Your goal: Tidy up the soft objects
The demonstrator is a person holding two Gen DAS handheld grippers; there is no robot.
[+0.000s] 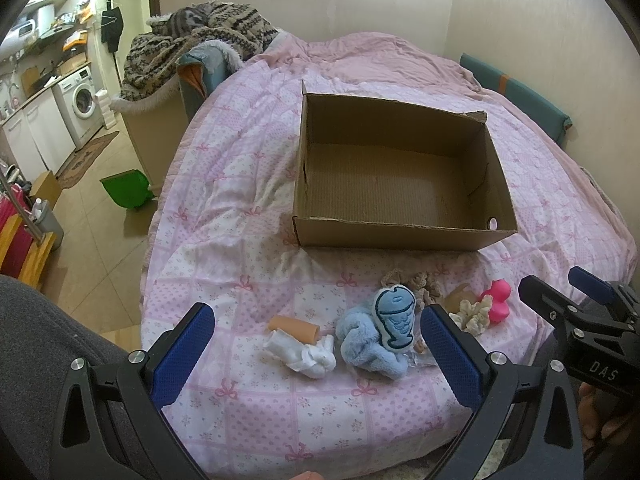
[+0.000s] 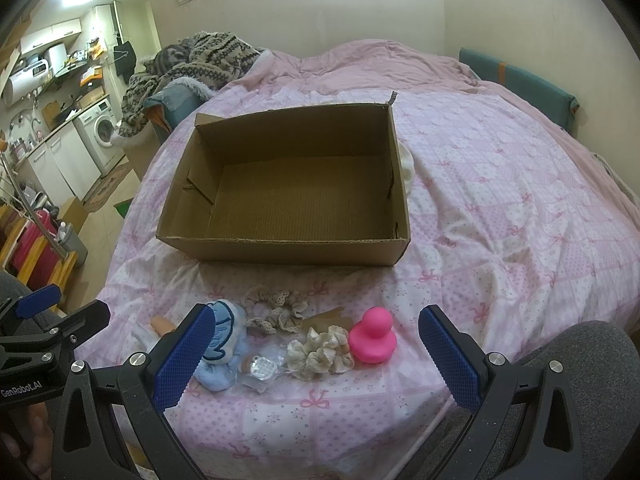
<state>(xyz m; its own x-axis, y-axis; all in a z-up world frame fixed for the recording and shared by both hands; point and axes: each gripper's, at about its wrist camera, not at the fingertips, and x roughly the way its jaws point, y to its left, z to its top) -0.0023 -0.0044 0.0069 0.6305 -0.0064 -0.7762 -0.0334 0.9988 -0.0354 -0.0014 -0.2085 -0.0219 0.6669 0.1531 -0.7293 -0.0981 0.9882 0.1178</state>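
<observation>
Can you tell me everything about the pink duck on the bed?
The pink duck is a small toy, all bright pink, with a round head on a plump body. It looks smooth like rubber. It sits upright on the pink quilt, at the right end of the row of small things, in front of the empty cardboard box. A cream scrunchie lies right against its left side. No gripper touches it. Its face cannot be seen.

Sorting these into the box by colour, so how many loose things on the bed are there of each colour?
Blue: 1, plush toy
Pink: 1, rubber duck
Beige: 2, lace scrunchie, cream scrunchie
White: 1, cloth
Orange: 1, tube
Clear: 1, packet
Total: 7
</observation>
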